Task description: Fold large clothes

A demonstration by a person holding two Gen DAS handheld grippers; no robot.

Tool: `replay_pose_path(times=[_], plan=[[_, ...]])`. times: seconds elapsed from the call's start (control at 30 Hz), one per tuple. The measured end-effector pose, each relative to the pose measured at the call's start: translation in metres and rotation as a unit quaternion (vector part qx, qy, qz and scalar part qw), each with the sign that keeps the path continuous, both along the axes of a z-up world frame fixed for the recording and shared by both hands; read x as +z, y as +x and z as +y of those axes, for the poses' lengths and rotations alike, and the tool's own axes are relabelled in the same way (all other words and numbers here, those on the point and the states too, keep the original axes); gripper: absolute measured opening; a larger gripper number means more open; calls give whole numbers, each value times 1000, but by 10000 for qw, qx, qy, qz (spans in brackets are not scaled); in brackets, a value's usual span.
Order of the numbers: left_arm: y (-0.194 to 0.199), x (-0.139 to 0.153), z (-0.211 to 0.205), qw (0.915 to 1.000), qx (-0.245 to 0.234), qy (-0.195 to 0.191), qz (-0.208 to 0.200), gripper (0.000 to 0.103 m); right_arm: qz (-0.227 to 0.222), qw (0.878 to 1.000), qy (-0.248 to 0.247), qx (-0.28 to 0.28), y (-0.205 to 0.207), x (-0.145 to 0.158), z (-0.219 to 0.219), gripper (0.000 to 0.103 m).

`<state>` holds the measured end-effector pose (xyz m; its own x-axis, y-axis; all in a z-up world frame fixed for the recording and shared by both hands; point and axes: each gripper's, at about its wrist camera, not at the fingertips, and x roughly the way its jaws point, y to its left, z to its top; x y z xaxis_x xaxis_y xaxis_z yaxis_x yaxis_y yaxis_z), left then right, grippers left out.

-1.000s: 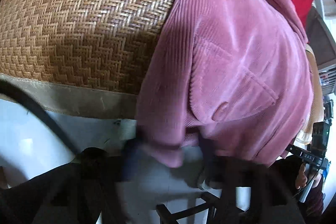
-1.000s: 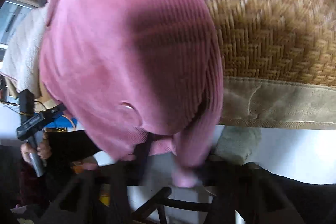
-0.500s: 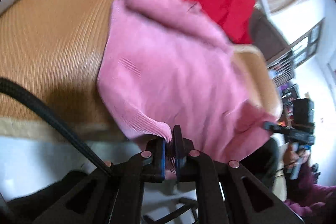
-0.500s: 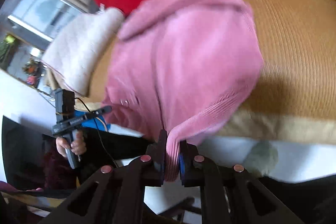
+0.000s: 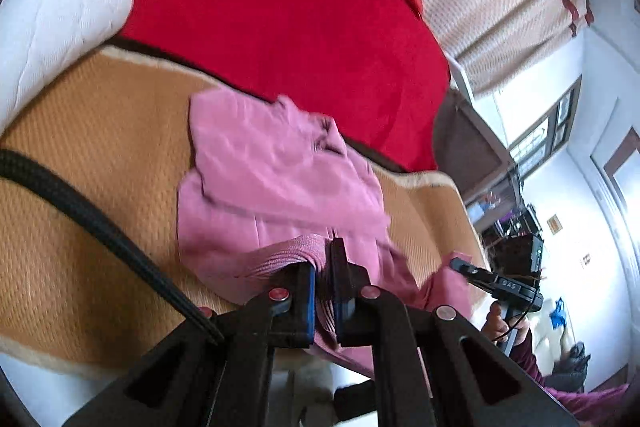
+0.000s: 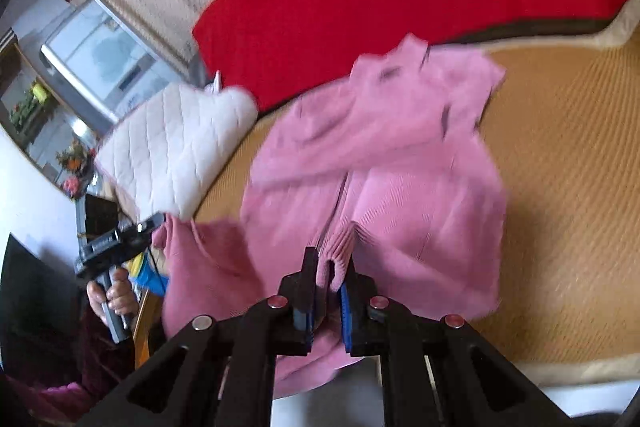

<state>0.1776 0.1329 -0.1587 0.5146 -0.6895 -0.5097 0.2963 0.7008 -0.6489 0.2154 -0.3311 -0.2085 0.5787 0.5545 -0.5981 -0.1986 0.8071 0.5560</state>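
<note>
1. The pink corduroy garment [image 5: 280, 187] lies on the woven mat [image 5: 100, 167] of the bed, its collar end far from both claws, toward the red blanket [image 5: 280, 7]. Its long axis runs away from the hem.
2. The left claw [image 5: 322, 279] is pressed together, pinching the ribbed hem; the right claw [image 6: 330, 283] pinches the hem likewise.
3. Both hold the near edge, so the fold probably carries it forward toward the collar.
4. No containers are visible. A white quilted cushion [image 6: 176, 143] sits beside the garment.
</note>
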Motion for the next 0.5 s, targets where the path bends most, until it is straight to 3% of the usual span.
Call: replay_pose_path(times=[0.17, 0.3, 0.4, 0.47, 0.5], plan=[[76, 18, 17, 9990, 415, -140, 73, 7, -423, 9949, 355, -845, 59, 39, -53, 10], [171, 9, 6, 9962, 818, -148, 250, 11, -479, 9795, 883, -1749, 128, 37, -98, 10], [219, -32, -7, 9885, 1181, 359, 875, 13, -296, 9654, 1168, -2314, 186, 4, -117, 12], [232, -72, -6, 9783, 1404, 309, 1495, 17, 156, 9495, 1544, -2729, 211, -36, -130, 14], [231, -84, -4, 9754, 1509, 237, 1589, 19, 452, 9421, 1758, -2819, 216, -52, -135, 23]])
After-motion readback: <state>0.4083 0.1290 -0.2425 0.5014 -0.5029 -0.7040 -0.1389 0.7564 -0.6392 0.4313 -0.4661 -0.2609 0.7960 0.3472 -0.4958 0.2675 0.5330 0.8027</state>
